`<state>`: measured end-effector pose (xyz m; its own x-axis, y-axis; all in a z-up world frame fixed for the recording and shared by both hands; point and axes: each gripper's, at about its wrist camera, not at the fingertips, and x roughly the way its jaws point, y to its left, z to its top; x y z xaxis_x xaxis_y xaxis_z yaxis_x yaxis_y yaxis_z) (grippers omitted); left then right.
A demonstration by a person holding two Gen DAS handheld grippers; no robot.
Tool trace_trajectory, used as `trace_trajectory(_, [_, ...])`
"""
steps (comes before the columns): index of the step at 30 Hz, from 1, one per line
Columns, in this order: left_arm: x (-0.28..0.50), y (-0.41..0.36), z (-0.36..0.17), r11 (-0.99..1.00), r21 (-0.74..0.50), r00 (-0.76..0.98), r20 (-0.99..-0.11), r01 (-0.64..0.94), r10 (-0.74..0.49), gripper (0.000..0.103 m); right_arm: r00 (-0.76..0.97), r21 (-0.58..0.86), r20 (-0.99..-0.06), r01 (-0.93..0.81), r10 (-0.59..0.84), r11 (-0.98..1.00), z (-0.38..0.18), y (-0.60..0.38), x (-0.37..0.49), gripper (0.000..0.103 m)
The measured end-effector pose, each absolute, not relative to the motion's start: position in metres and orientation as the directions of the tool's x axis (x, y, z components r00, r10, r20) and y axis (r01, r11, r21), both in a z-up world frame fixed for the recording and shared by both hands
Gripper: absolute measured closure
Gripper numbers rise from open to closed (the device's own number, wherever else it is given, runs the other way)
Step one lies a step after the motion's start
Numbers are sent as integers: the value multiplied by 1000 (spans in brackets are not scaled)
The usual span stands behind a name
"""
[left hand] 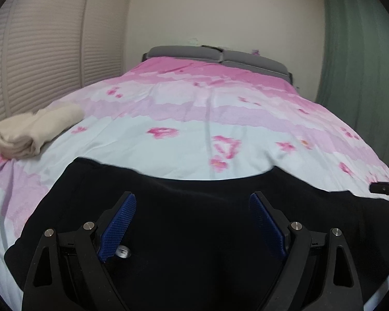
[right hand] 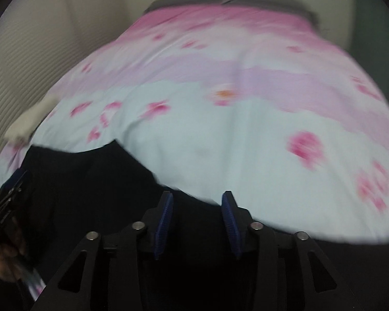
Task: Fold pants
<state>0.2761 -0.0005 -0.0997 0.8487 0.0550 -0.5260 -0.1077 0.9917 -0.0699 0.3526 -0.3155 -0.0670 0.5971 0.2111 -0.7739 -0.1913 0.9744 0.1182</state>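
Left wrist view: black pants (left hand: 189, 207) spread across the near end of the bed, on a pink-and-white floral duvet (left hand: 207, 119). Left gripper (left hand: 193, 223) sits low over the dark cloth, jaws spread wide, blue ribbed pads (left hand: 119, 223) well apart. Nothing between them but the fabric lying beneath and ahead. Whether the pads touch the cloth cannot be told. The far edge of the pants runs side to side just beyond the fingertips, pale duvet past it.

A small clear round piece (left hand: 122, 252) shows beside the left pad, against the black cloth; what it is cannot be told.

Folded cream garment (left hand: 36, 132) lies at the left edge of the bed, well apart from the pants. Grey headboard (left hand: 217, 57) at the far end, green curtain (left hand: 360, 77) on the right, slatted doors (left hand: 39, 59) on the left. A dark tip at the right edge, the right gripper (left hand: 385, 189), near the pants' far edge.

Right wrist view: blurred. Right gripper (right hand: 197, 220) jaws partly spread, a moderate gap between the blue pads (right hand: 164, 223). Pants (right hand: 90, 194) fill the lower left and pass under the fingers; their edge slants down to the right, meeting the duvet (right hand: 233, 129) just at the fingertips. No cloth seen clamped. Left gripper (right hand: 13, 189) shows at the far left edge, over the pants.
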Motion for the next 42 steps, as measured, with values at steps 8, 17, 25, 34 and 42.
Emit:
trace_trajectory(8, [265,-119,-85,992,-51,849,-514,111,-122,13,643,51,-763,167,-70,985,-85,-456,255,42])
trace_trajectory(17, [250,-268,-91,928,-17,781,-534,373,-324,13,612,266,-763,591,-209,762,-111,-629,150,39])
trace_trajectory(25, [230,-338,-102,886,14,737,-561,464,-377,13,649,507,-755,670,-96,542,-161,-696,126,38])
trace_trajectory(34, [235,-368,-122,883,0,717,-584,469,-381,13,732,657,-681,615,-6,436,-187,-706,123,38])
trace_trajectory(42, [236,-377,-134,887,-21,694,-614,461,-376,13,837,761,-546,476,39,441,-201,-716,123,50])
